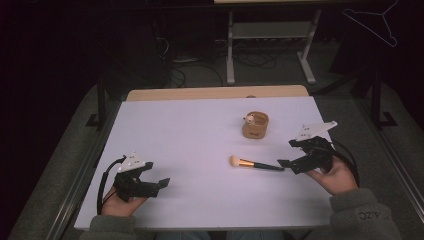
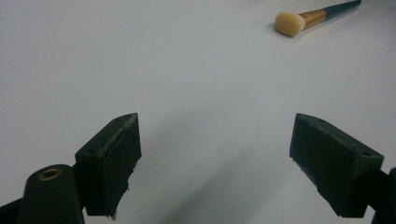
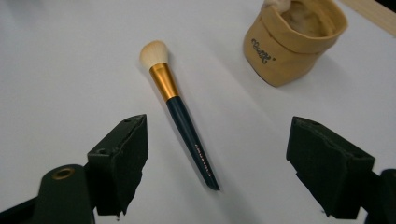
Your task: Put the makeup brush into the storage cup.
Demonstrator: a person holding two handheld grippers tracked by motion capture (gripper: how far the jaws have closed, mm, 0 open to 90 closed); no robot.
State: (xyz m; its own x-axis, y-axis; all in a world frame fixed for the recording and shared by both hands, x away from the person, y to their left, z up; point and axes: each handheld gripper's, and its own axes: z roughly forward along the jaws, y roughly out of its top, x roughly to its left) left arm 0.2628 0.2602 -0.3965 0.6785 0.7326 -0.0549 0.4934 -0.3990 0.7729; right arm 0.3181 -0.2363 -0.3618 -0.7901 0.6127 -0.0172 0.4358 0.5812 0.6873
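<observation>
Left tongs (image 1: 161,184) at near left edge of white counter (image 1: 190,135), jaws spread wide, nothing held, well apart from the work. Right tongs (image 3: 215,154) at near right, also spread wide and empty, lined up on handle end of makeup brush (image 3: 180,109). Brush flat on counter, untouched, pale bristle head pointing toward counter middle. Farther back, tan fabric pouch (image 3: 292,39) upright, mouth open, something pale inside. Judged barely begun: no grasp made; pickup and probable placing into pouch left to do.
</observation>
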